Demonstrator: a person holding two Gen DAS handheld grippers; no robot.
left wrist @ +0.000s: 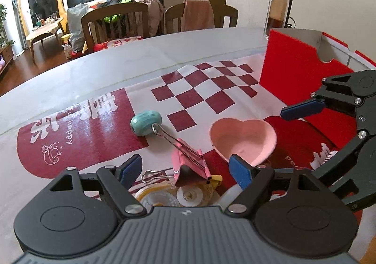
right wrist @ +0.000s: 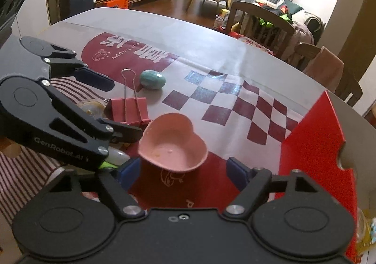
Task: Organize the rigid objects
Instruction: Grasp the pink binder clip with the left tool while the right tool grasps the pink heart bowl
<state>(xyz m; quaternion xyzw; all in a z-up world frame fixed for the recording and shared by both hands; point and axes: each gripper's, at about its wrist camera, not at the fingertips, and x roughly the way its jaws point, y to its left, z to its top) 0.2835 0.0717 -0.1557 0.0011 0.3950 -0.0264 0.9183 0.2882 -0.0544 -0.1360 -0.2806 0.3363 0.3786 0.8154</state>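
From the left wrist, the left tool (left wrist: pixel 185 170) stands wide open around a pink binder clip (left wrist: pixel 190 166) without pressing it. The pink heart-shaped bowl (left wrist: pixel 243 140) sits just beside it on the counter (left wrist: pixel 94 71), its inside bare.

From the right wrist, the right tool (right wrist: pixel 181 173) is open astride that bowl, pads apart from it. A red box (right wrist: pixel 315 146) stands right.
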